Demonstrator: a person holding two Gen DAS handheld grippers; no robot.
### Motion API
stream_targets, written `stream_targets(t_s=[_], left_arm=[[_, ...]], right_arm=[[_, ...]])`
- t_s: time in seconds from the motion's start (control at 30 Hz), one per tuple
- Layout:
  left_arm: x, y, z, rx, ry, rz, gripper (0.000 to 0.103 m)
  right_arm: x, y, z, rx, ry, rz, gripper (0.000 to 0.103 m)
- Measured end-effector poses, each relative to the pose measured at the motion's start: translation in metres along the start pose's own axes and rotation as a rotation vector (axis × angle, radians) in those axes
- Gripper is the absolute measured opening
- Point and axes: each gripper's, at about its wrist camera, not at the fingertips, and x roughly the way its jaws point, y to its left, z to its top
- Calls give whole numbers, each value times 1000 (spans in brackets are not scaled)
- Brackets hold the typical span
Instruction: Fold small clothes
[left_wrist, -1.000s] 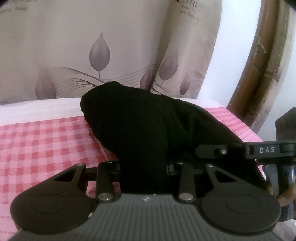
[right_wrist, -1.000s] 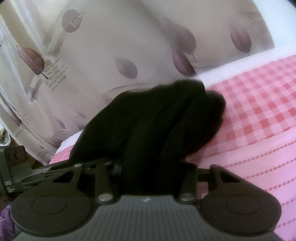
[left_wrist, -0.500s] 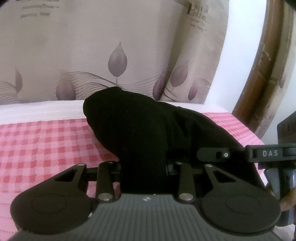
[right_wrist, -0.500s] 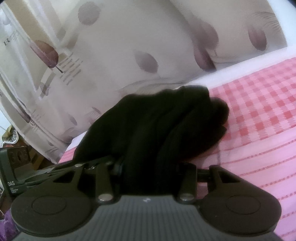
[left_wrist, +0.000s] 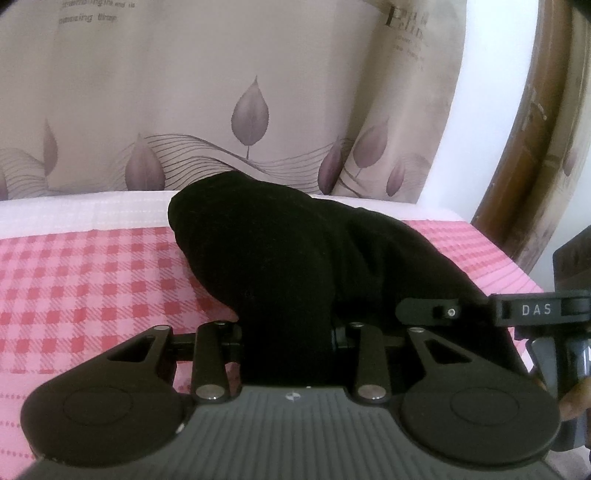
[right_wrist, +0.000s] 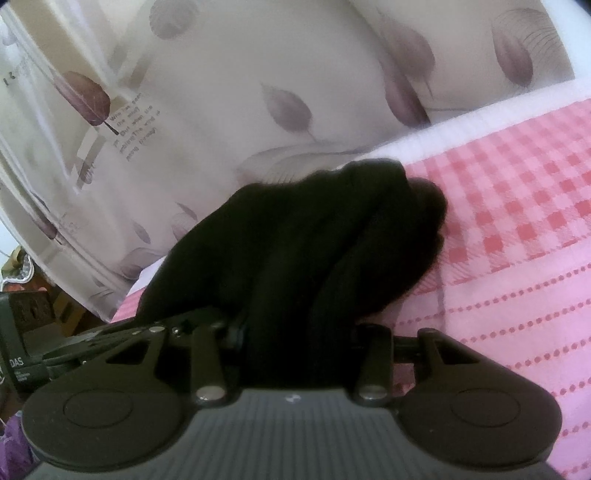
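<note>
While both grippers hold it, the black garment (left_wrist: 280, 258) hangs bunched above the pink checked bedcover (left_wrist: 74, 280), its far end drooping toward the cloth near the white strip (left_wrist: 85, 210) along the bed's far edge. Left gripper (left_wrist: 288, 332): jaws drawn narrow, clamped on a thick fold of the dark fabric that fills the gap between them. Right gripper (right_wrist: 299, 332): jaws likewise close together, pinching several rolled layers of the same garment (right_wrist: 306, 240). In the left wrist view the right gripper's body, marked DAS (left_wrist: 535, 309), sits just beside the garment at the right. Behind the bed hangs a leaf-print curtain (left_wrist: 251, 110); a brown wooden frame (left_wrist: 528, 147) stands at the right. No containers show in either view.
</note>
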Motion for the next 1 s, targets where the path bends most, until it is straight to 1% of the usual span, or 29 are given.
stream_targets(t_s=[0.1, 0.13, 0.17, 0.3, 0.33, 0.47, 0.57, 0.63, 0.67, 0.7, 0.77, 0.87, 1.0], left_arm=[[2, 5, -2, -16, 12, -4, 41], [3, 7, -2, -25, 17, -9, 44], [4, 9, -2, -33, 22, -12, 49], [8, 15, -1, -40, 35, -24, 61], [9, 16, -1, -41, 36, -25, 65], [16, 19, 1, -50, 45, -37, 75], [22, 23, 1, -76, 51, -50, 79], [26, 25, 1, -87, 50, -67, 77], [27, 25, 0, -82, 43, -72, 73], [29, 25, -1, -70, 37, -74, 70], [29, 21, -4, -45, 23, -80, 60], [26, 18, -8, -24, -5, -85, 55], [24, 19, -13, -29, -27, -95, 54]], right_arm=[[2, 0, -3, -18, -5, -17, 45], [2, 0, -4, -26, -4, -25, 48], [3, -1, -4, -25, -4, -27, 48], [8, -6, -2, -5, 0, -24, 57], [10, -7, 0, -2, 3, -19, 57], [18, -7, 4, -6, 14, -16, 59], [23, -5, 8, -8, 20, -16, 59], [25, -2, 7, -34, 25, -31, 57], [25, 1, 7, -51, 28, -40, 57], [26, 3, 6, -65, 31, -48, 55], [26, 4, 5, -77, 30, -57, 53], [25, 3, 5, -76, 30, -48, 52], [25, 4, 3, -93, 28, -44, 52]])
